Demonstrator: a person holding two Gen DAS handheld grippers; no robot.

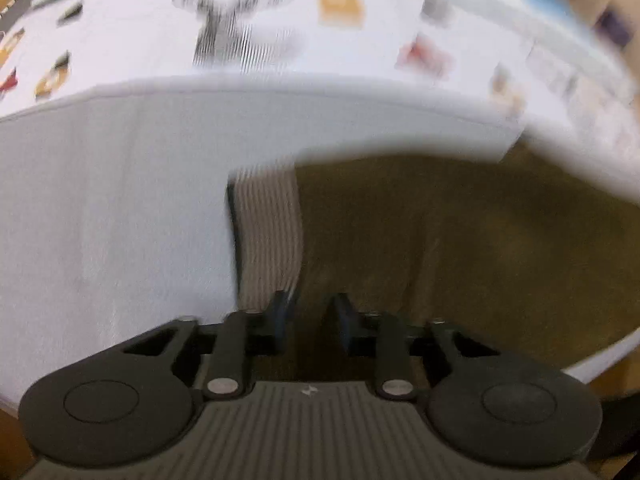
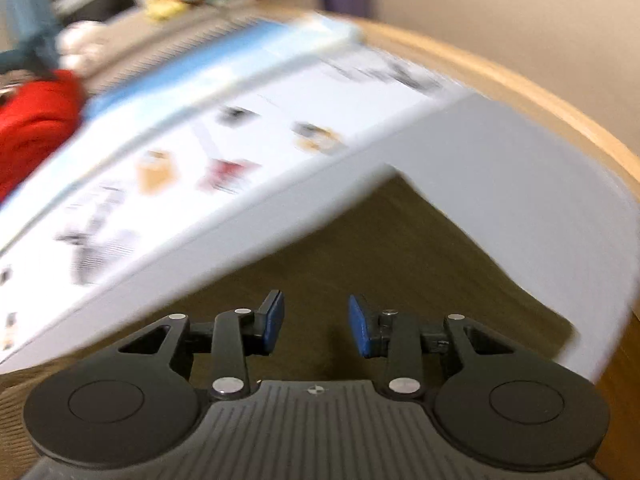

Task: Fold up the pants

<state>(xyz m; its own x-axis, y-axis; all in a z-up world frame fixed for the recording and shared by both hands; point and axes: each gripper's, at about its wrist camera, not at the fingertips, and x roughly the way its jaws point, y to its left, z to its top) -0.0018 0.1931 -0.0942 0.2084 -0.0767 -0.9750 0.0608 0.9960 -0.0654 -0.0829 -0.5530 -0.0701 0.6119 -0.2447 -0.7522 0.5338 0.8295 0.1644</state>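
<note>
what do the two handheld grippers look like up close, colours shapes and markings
Both are matte black: a ribbed dark grey body with a small white centre mark, two round disc-shaped housings, silver pivot pins and slim linkage bars. The right gripper has blue pads on its jaws; the left gripper has blurred, dark ones. No cables or sleeves show.

pants (image 1: 460,248) lie on the printed sheet (image 1: 120,200) | left gripper (image 1: 310,312) over their ribbed waistband (image 1: 268,240) | right gripper (image 2: 316,320) above pants, sheet behind | wooden table (image 2: 540,92) underneath
</note>
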